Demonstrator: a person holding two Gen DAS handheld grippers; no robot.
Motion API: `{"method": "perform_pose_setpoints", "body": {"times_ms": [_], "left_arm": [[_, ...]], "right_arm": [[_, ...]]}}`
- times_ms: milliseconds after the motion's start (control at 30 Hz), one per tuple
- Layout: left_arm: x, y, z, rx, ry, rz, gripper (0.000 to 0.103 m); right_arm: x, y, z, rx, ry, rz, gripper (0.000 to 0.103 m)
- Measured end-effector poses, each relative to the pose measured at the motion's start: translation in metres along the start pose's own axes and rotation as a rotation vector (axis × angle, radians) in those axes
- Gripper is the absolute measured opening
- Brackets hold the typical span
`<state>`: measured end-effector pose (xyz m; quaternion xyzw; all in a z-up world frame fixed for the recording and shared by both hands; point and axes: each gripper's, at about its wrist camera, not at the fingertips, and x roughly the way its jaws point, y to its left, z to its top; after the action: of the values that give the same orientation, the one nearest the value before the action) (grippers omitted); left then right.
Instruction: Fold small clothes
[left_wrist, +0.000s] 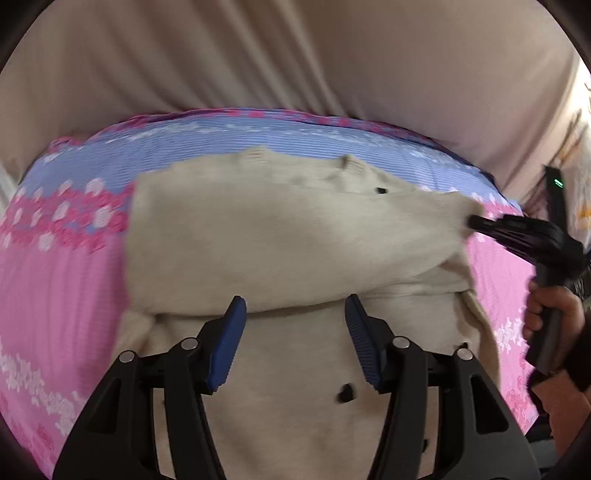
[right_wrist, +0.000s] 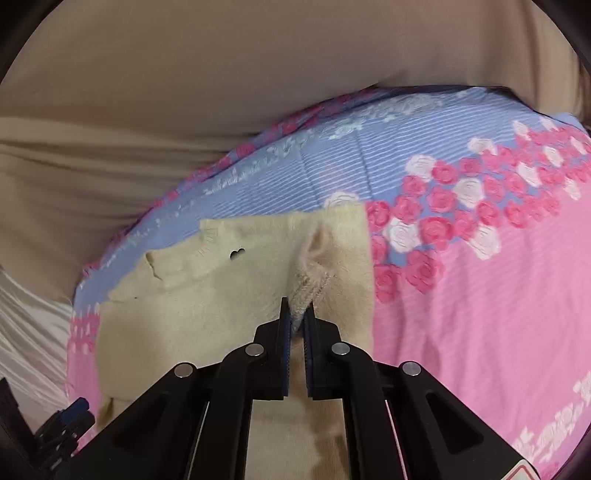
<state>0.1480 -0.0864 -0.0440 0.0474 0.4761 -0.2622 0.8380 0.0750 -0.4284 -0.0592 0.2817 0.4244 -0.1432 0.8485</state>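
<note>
Nearest the lens in the left wrist view, the left tool (left_wrist: 295, 308) is seen with its blue pads (left_wrist: 229, 343) spread wide and nothing pressed between them; it is released, hovering over the cream sweater (left_wrist: 288, 236). A folded edge of the sweater is crossed just ahead of the fingertips, and a dark button (left_wrist: 345, 392) is visible on the lower layer between the fingers. At the right edge of that frame, the right tool (left_wrist: 476, 223) is seen clenched on a corner of the sweater, with the hand (left_wrist: 554, 314) wrapped around its handle.

From the right wrist view, the right tool (right_wrist: 297, 310) is shown closed tight, with a ribbed cuff of the sweater (right_wrist: 221, 295) pinched between its pads. The garment is spread from the centre toward the lower left of the frame, its neckline lying toward the upper left.

The sweater is laid on a bed sheet (right_wrist: 480, 295) printed pink with a blue striped band and rows of pink and white roses. Behind it, across the upper part of both frames, a beige draped cloth (left_wrist: 295, 55) is seen, creased in long folds. A white pleated fabric (right_wrist: 29, 332) is visible at the left edge of the right wrist view.
</note>
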Motion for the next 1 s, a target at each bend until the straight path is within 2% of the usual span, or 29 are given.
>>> {"method": "perform_pose_setpoints", "body": {"times_ms": [67, 100, 133, 233, 300, 367, 433, 533, 633, 733, 833, 867, 900, 933, 967, 1000], "left_arm": [[-0.001, 0.022, -0.012, -0.036, 0.0, 0.036, 0.062], [0.002, 0.034, -0.02, -0.059, 0.008, 0.068, 0.062], [0.004, 0.046, -0.029, -0.084, 0.021, 0.092, 0.062], [-0.004, 0.081, -0.052, -0.168, 0.058, 0.127, 0.062], [-0.019, 0.097, -0.068, -0.186, 0.05, 0.154, 0.062], [-0.036, 0.113, -0.09, -0.195, 0.066, 0.17, 0.062], [-0.051, 0.126, -0.113, -0.21, 0.09, 0.171, 0.062], [-0.066, 0.14, -0.154, -0.266, 0.158, 0.129, 0.062], [-0.072, 0.143, -0.189, -0.313, 0.212, 0.069, 0.063], [-0.067, 0.141, -0.213, -0.352, 0.267, -0.02, 0.064], [-0.069, 0.136, -0.22, -0.32, 0.25, -0.03, 0.064], [-0.069, 0.135, -0.22, -0.317, 0.252, -0.031, 0.057], [-0.069, 0.136, -0.22, -0.321, 0.259, -0.04, 0.049], [-0.069, 0.136, -0.221, -0.33, 0.267, -0.065, 0.025], [-0.066, 0.137, -0.223, -0.352, 0.295, -0.119, 0.009], [-0.067, 0.138, -0.225, -0.37, 0.3, -0.138, 0.009]], "right_arm": [[0.011, -0.011, -0.013, 0.008, 0.046, -0.047, 0.009], [0.03, -0.019, -0.024, -0.003, 0.121, -0.076, 0.015], [0.037, -0.022, -0.029, -0.013, 0.139, -0.067, 0.015], [-0.004, -0.019, -0.032, 0.028, 0.062, -0.041, 0.025], [-0.042, -0.016, -0.045, 0.007, 0.023, -0.021, 0.047], [-0.071, -0.019, -0.072, -0.033, 0.033, -0.038, 0.056], [-0.089, -0.027, -0.109, -0.065, 0.096, -0.046, 0.056], [-0.108, -0.041, -0.174, -0.087, 0.199, -0.088, 0.057], [-0.12, -0.059, -0.234, -0.037, 0.287, -0.106, 0.057], [-0.122, -0.066, -0.268, -0.01, 0.322, -0.1, 0.057], [-0.121, -0.063, -0.282, -0.031, 0.31, -0.091, 0.058], [-0.122, -0.062, -0.284, -0.03, 0.309, -0.079, 0.056], [-0.123, -0.063, -0.284, -0.023, 0.299, -0.073, 0.03], [-0.123, -0.065, -0.285, -0.006, 0.304, -0.047, 0.012], [-0.121, -0.067, -0.284, 0.018, 0.314, -0.029, 0.01], [-0.125, -0.07, -0.283, 0.039, 0.301, -0.015, 0.009]]}}
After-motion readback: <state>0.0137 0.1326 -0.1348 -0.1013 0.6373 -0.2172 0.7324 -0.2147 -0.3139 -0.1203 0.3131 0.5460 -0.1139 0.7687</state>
